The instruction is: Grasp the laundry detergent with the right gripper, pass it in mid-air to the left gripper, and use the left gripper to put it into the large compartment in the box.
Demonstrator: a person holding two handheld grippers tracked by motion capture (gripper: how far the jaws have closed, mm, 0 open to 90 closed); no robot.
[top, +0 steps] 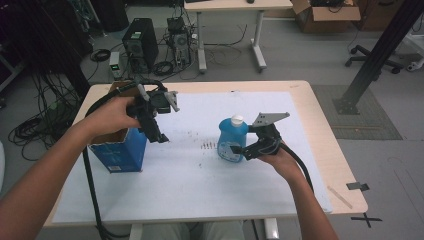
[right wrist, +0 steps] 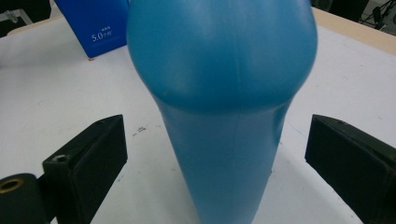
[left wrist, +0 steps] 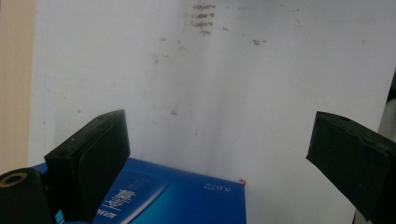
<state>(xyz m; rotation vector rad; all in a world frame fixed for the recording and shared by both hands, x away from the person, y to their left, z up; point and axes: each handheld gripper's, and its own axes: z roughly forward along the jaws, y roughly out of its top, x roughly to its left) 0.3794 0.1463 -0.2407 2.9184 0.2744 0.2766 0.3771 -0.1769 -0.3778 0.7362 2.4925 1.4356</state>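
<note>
A blue plastic bottle with a white cap stands upright near the middle of the white mat. My right gripper is at the bottle's right side, open, its jaws either side of the bottle's body without touching. An open blue cardboard box stands at the mat's left. My left gripper hangs open above the box's right edge, pointing down at the mat; the box's blue side lies below its spread jaws.
The pale wooden table extends past the mat on the right. Small dark marks dot the mat between box and bottle. Beyond the table are a computer tower, cables, another desk and a black frame post.
</note>
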